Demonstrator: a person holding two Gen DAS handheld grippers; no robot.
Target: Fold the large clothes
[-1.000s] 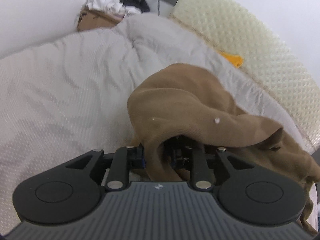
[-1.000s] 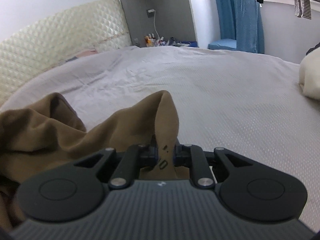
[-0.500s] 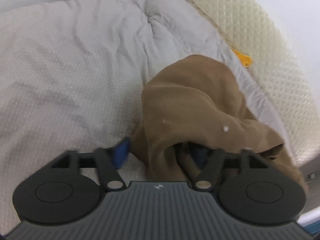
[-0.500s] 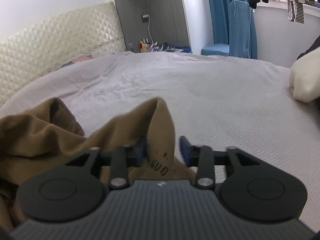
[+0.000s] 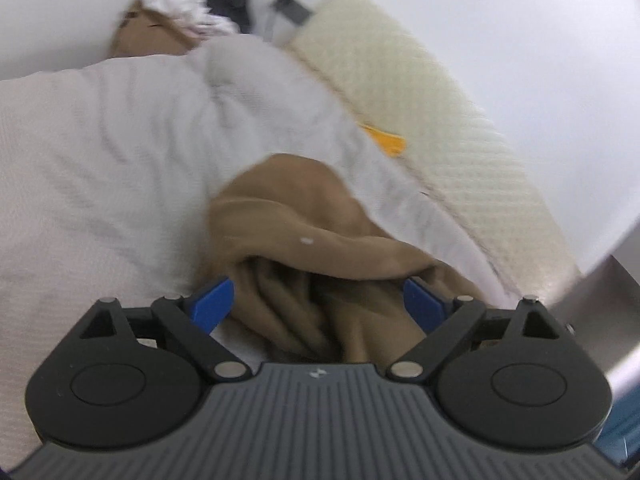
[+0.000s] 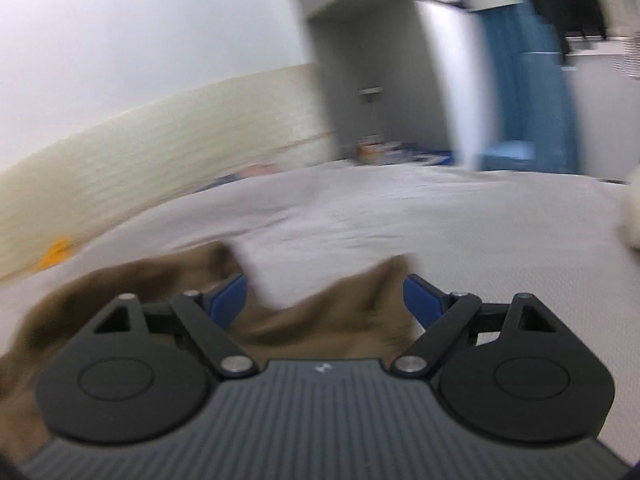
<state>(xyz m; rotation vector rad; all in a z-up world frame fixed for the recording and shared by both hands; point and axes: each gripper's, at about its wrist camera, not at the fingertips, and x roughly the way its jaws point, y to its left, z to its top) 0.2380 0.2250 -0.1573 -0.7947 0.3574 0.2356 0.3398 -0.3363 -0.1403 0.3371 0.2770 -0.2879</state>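
A crumpled brown fabric garment point(image 5: 280, 216) is seen at lower centre on a pale grey textured bedspread point(image 5: 100, 152). The left gripper point(image 5: 318, 306) and right gripper point(image 6: 324, 296) are opening, blue pads spread, cloth lying loose between them.

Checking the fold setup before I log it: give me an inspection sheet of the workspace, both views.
Surface: bed cover, pale grey, wrinkled.
Job's things: brown garment bunched on it, not folded flat.
Clutter: orange item by the headboard; cardboard box heaped with clothes; pale bundle.
Grippers: left gripper and right gripper jaws opening, cloth between them, pads clear.
Cables: nothing seen clearly; blurred.
Surroundings: white wall, blue curtain, hanging clothes.
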